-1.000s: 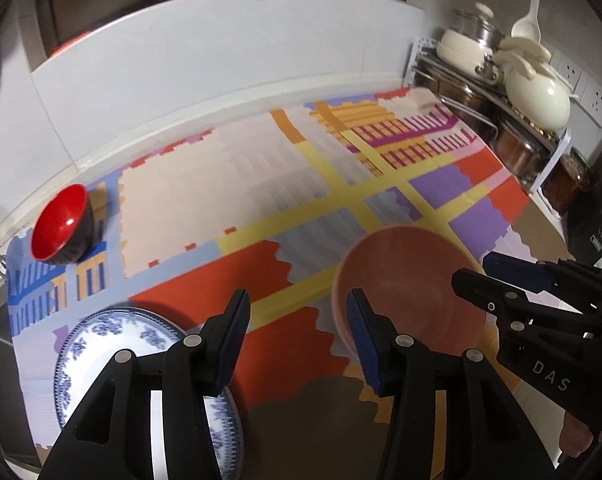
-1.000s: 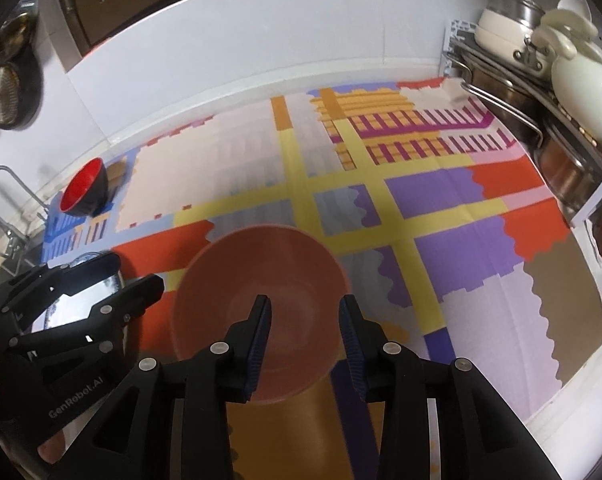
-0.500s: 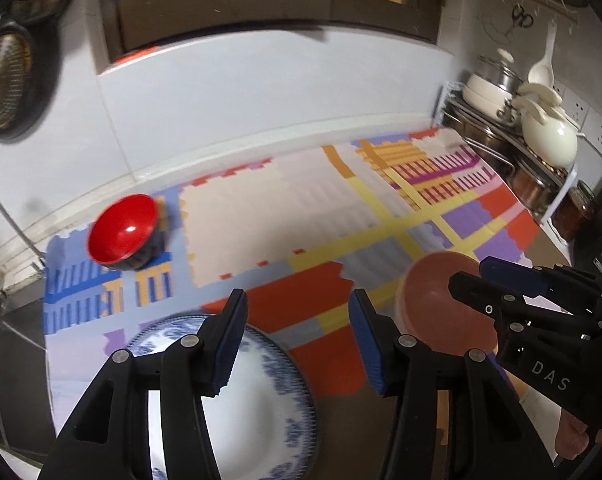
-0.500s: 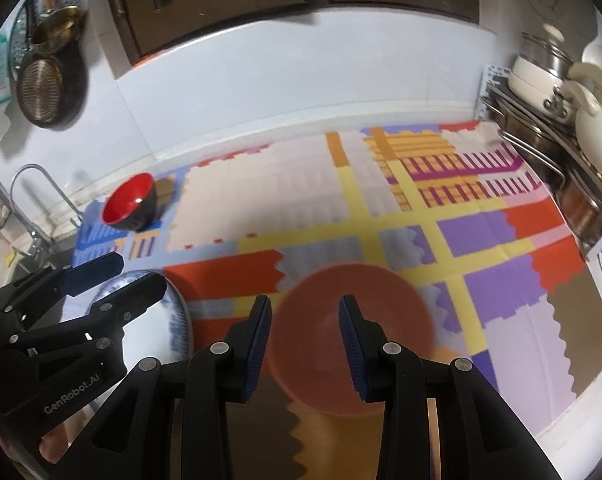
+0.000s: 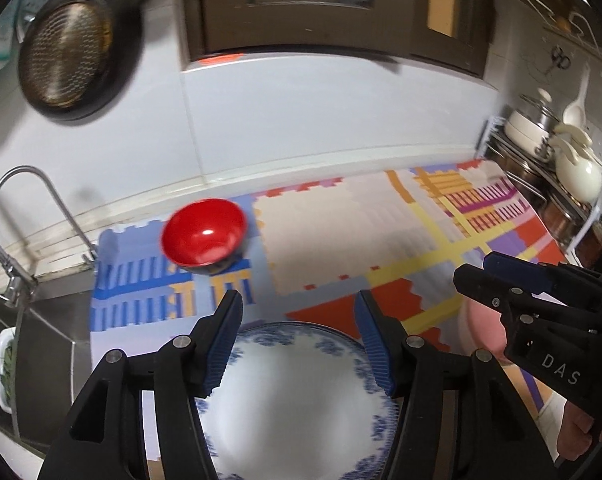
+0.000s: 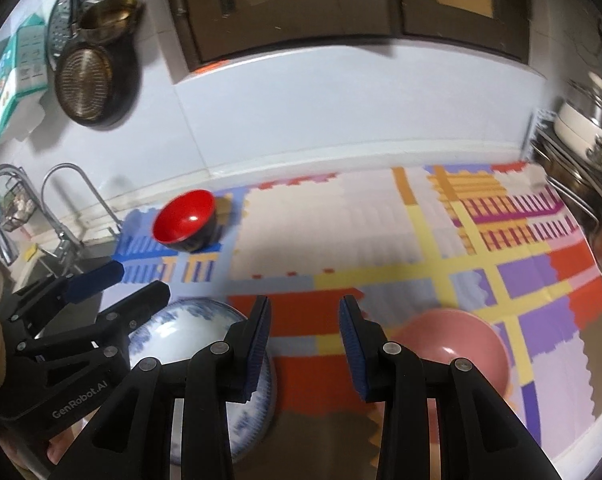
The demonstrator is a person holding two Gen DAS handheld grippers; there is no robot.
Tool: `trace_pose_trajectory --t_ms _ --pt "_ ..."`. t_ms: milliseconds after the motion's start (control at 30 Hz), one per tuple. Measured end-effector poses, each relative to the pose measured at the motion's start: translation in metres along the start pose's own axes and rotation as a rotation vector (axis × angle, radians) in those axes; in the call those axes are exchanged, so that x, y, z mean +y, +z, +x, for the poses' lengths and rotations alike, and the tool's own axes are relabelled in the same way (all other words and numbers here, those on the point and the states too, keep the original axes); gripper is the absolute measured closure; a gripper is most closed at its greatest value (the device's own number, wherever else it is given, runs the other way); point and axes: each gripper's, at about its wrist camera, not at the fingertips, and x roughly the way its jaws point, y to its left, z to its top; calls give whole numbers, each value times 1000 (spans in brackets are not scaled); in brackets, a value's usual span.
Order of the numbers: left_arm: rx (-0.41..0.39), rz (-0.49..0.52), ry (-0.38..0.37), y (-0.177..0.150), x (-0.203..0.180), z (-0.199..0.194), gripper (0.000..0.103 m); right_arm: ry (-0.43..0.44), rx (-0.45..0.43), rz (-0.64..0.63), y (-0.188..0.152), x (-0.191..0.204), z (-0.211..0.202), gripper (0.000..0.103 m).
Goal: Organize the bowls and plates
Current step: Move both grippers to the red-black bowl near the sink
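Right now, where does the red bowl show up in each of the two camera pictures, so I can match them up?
Left wrist view: the red bowl sits left of centre, on the blue-striped part of the patterned mat, beyond the blue and white plate.
Right wrist view: the red bowl is at left, a little above mid-height, on the same blue-striped patch.
Shared landmark: the curved tap just left of the bowl.

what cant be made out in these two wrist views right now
- Blue-and-white plate: near rim cut off by the left view's bottom edge and left gripper, whose jaws are opening, nothing between.
- Pink bowl: near side behind the right gripper.
- Red bowl: blurred; foot unclear.
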Motion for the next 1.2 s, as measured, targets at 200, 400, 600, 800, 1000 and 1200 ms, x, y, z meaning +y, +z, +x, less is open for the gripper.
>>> trace_pose_trajectory --t_ms 200,400,600,800,1000,1200 --pt "-17 -42 38 5 38 -1 45 37 -14 -24 14 32 13 67" --pt "-33 -79 80 13 72 4 44 67 -31 -38 30 58 29 67" --pt "-38 -107 112 19 98 14 44 93 -33 -60 45 82 51 67" --pt "-23 -124 143 24 123 35 44 103 -23 -71 60 99 78 67" --pt "3 -147 147 26 144 62 44 113 -8 -64 70 112 108 67" --pt "33 -163 151 29 160 94 44 118 23 -62 76 123 140 67"
